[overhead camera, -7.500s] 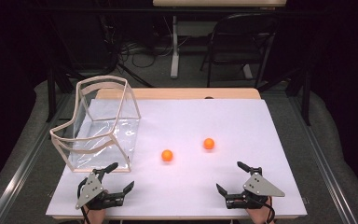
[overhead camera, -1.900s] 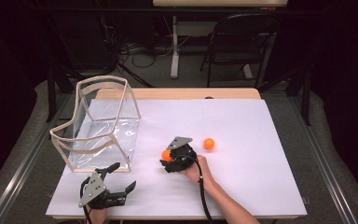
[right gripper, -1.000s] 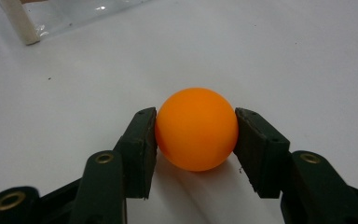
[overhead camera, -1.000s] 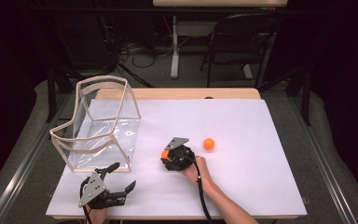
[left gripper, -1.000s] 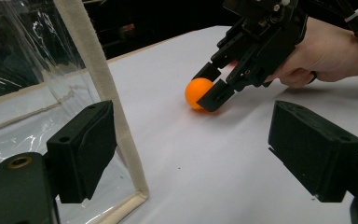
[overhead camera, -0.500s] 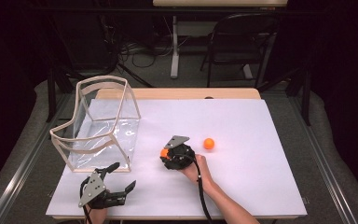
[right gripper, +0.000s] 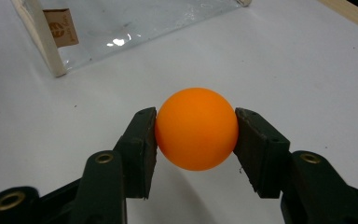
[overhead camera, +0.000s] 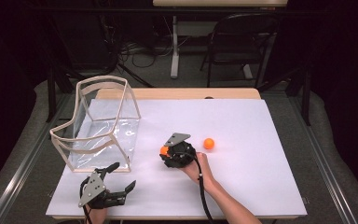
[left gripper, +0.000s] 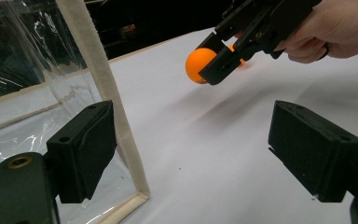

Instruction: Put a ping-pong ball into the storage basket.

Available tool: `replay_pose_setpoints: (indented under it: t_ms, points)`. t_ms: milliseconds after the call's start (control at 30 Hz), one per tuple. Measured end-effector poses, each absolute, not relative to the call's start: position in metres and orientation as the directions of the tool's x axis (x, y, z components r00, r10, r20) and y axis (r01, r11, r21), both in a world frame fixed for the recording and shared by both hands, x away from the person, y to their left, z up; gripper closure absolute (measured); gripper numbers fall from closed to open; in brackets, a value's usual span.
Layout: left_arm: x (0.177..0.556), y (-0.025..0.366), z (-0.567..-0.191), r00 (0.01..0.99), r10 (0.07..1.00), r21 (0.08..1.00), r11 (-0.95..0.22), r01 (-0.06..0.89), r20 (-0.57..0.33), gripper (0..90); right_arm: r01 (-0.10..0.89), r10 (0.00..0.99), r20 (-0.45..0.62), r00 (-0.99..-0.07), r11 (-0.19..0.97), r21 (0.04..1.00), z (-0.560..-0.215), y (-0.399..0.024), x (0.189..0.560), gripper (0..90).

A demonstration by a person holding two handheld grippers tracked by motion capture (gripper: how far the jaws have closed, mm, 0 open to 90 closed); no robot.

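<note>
Gripping one orange ball, right gripper sits near clear bag; second ball beside; left gripper wide, empty.

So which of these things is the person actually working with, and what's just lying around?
In use:
- right gripper, shut on an orange ball
- clear bag standing open beside it, probably where the ball goes

Lying about:
- second orange ball, loose on the white table
- left gripper, open, holding nothing
- chair behind the table

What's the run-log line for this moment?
right claw: shut on round orange ball | left claw: open, idle | second orange ball: on table | clear plastic bag: upright
</note>
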State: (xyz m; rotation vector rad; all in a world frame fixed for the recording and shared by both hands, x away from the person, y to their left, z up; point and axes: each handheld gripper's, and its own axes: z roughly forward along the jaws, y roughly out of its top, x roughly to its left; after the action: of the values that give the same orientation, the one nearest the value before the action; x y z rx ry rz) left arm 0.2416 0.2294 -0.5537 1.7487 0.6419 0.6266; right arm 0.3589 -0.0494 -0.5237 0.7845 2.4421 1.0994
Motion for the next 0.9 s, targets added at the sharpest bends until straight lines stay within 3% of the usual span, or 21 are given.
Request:
replay_pose_setpoints:
  t_ms: [900]
  points:
    - [0.241,0.23,-0.553,0.711,0.697,0.965,-0.238,0.109,0.091,15.5,0.304,0.61,-0.106,-0.785,0.529,0.792,-0.496,-0.054,0.351,49.8]
